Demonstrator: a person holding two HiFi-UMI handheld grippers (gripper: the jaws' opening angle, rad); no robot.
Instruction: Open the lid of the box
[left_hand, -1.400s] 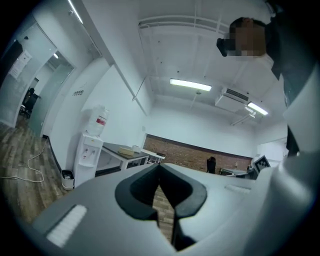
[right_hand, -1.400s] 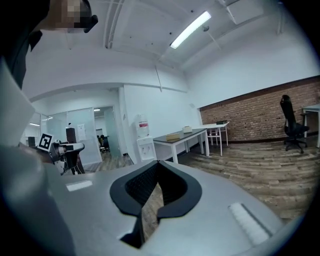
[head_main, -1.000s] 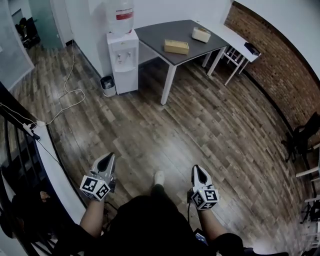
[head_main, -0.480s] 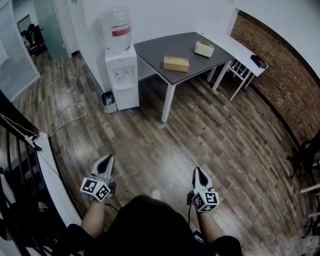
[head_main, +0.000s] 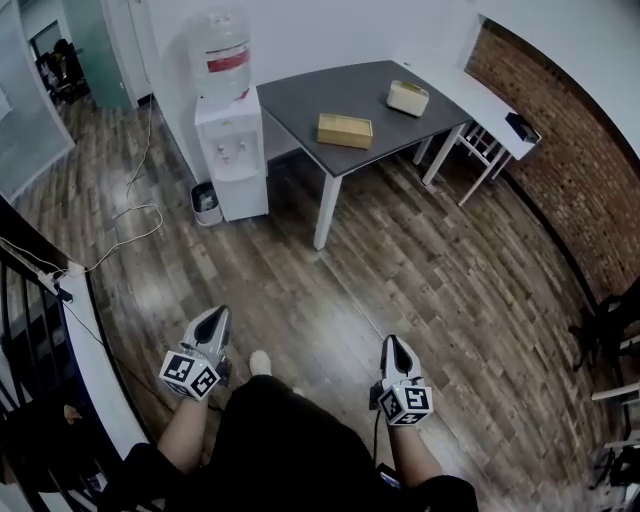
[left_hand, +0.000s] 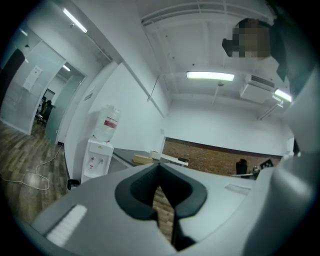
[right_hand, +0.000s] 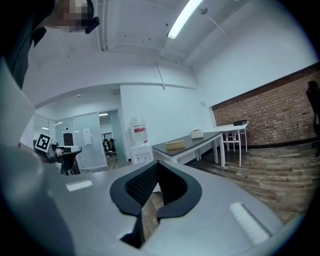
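A white water dispenser (head_main: 232, 150) with a clear bottle (head_main: 218, 52) on top stands against the wall at the upper left of centre. A small bin (head_main: 205, 203) sits just beside its left foot. To its right is a dark grey table (head_main: 300, 95) on white legs, and beyond that a white table (head_main: 455, 80) along the brick wall (head_main: 570, 170) on the right. A loose cable (head_main: 140, 207) trails over the wooden floor (head_main: 420, 280) toward a black railing (head_main: 25, 310) at the lower left.
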